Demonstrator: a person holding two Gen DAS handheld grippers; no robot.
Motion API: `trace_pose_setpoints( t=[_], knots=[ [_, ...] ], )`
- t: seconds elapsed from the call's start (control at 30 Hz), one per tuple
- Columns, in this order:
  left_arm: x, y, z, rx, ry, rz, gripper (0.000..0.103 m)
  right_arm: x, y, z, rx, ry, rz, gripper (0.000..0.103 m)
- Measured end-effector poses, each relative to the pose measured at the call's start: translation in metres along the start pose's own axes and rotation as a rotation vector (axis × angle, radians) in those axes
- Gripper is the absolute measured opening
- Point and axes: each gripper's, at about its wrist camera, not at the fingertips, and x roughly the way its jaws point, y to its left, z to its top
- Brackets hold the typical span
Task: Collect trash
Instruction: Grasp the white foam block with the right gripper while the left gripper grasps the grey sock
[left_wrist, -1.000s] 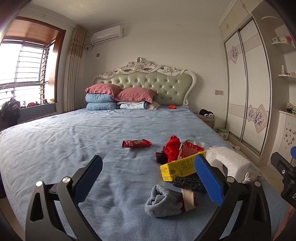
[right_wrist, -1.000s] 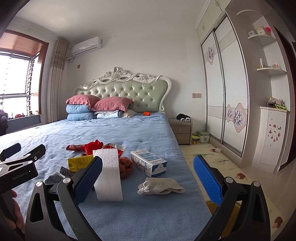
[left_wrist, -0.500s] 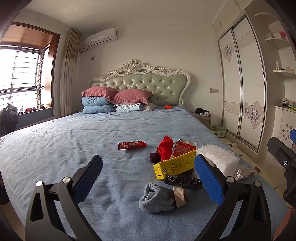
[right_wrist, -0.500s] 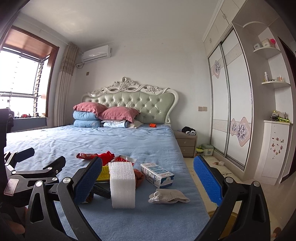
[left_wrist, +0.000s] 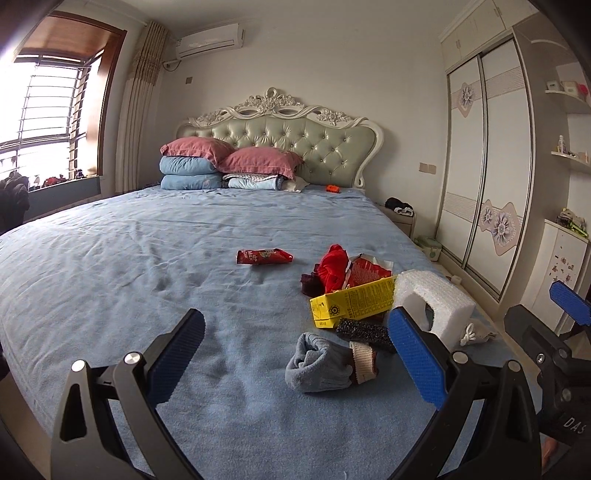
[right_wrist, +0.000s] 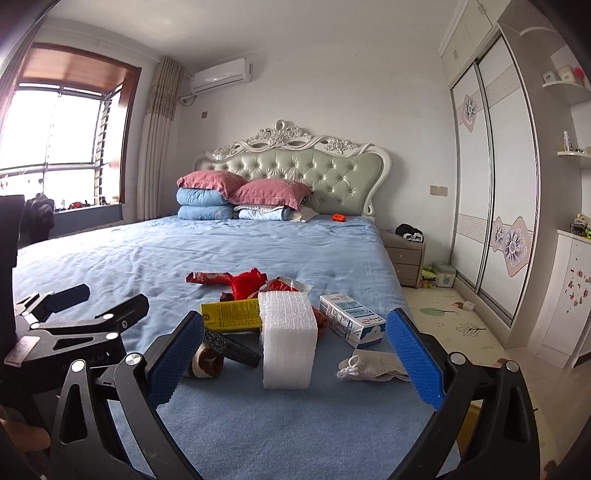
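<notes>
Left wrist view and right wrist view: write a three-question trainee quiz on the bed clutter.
1. True or false: the left gripper is shut on the grey sock.
2. Which lies apart from the pile? A) red snack wrapper B) yellow carton C) white foam block
3. Fill in: the blue-and-white box lies on the ____ bedsheet.

Key: 1 false; both it and the right gripper are open and empty. 2 A. 3 blue.
</notes>
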Motion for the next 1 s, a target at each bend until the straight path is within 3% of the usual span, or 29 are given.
trace_pose_setpoints(
  t=[0.17,0.43,0.67,0.77,0.8,0.83,1.0],
  knots=[
    [0.007,0.007,-0.008,0.019,0.078,-0.002,0.099,0.02,0.008,-0.008,-0.07,0.096,0.009,0.095],
    [0.023,0.012,-0.014,0.036,0.163,-0.03,0.099,0.064,0.004,-0.001,-0.07,0.226,-0.019,0.095],
    [0.028,0.009,-0.015,0.045,0.19,-0.072,0.099,0.104,-0.014,0.003,-0.009,0.321,-0.039,0.085],
    [0.031,0.002,-0.016,0.069,0.207,-0.086,0.099,0.12,-0.021,0.0,0.044,0.389,0.013,0.072],
    [0.033,0.0,-0.017,0.075,0.211,-0.088,0.099,0.123,-0.023,-0.002,0.063,0.408,0.042,0.056],
    [0.034,-0.002,-0.017,0.08,0.217,-0.088,0.099,0.126,-0.023,-0.004,0.078,0.425,0.072,0.047],
    [0.043,-0.008,-0.019,0.094,0.25,-0.099,0.099,0.115,-0.026,-0.001,0.103,0.384,0.103,0.045]
  ],
)
